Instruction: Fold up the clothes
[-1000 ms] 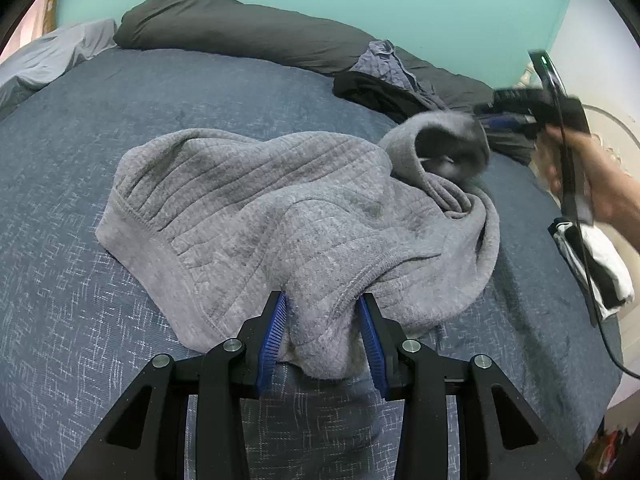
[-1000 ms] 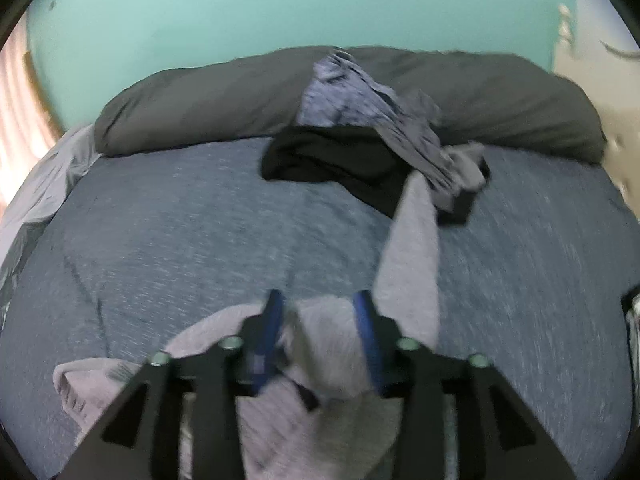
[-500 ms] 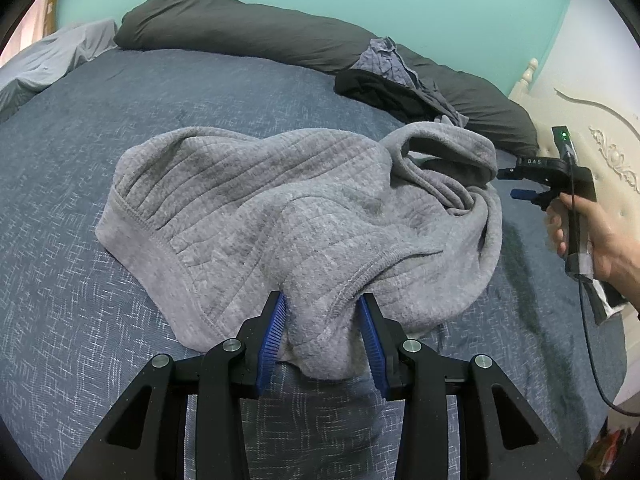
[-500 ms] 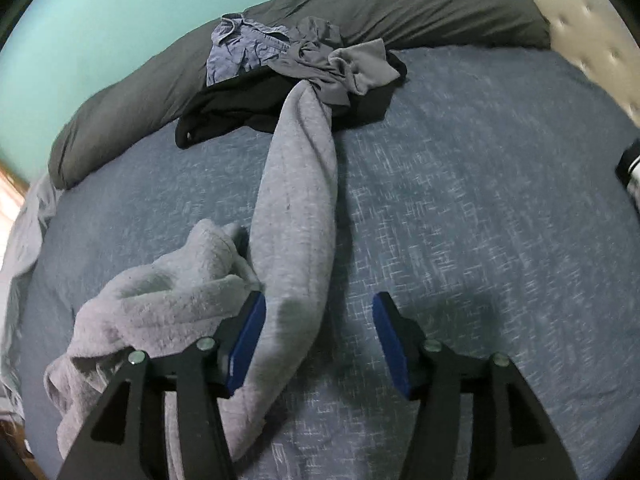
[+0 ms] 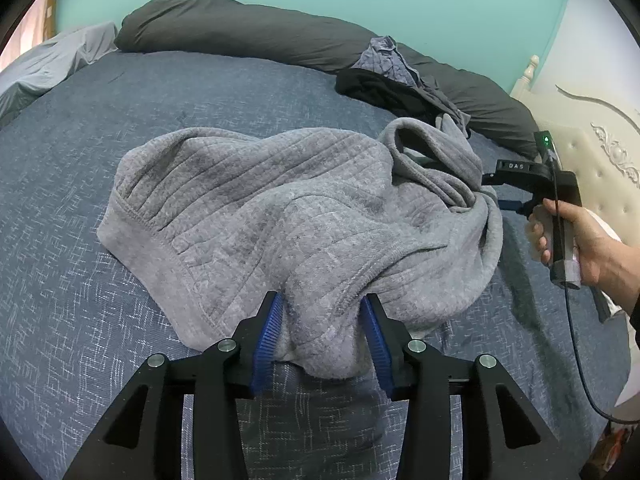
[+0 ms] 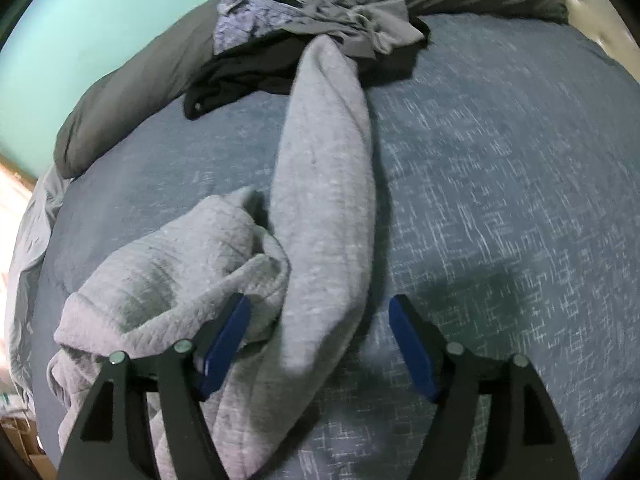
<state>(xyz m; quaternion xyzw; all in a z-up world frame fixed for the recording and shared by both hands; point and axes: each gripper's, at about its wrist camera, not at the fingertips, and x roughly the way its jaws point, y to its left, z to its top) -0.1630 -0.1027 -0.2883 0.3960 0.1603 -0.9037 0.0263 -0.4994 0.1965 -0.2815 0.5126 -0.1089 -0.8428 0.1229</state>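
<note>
The grey sweatshirt [image 5: 288, 216] lies crumpled mid-bed [image 5: 80, 320], one sleeve [image 6: 324, 184] stretching toward the clothes pile [image 6: 304, 40] by the far edge. The left gripper [image 5: 322, 340] pinches its near hem, jaws easing apart. The right gripper [image 6: 320, 344] is opening wide, the sleeve lying loose between its jaws.

The bed [image 5: 168, 96] is covered in a blue-grey spread with a pale crosshatch weave. A grey quilted sweatshirt [image 5: 280, 216] lies crumpled in the middle of it, one sleeve [image 6: 324, 168] stretched out flat toward the head end. There, a long dark grey bolster pillow [image 5: 248, 36] runs across the bed. Against the pillow sits a small heap of clothes: a black garment [image 6: 248, 68] underneath, a blue-grey one [image 6: 248, 20] and a grey one [image 6: 376, 28] on top. The sleeve's end reaches that heap. A pale grey sheet [image 5: 44, 64] is bunched at the far left edge.
</note>
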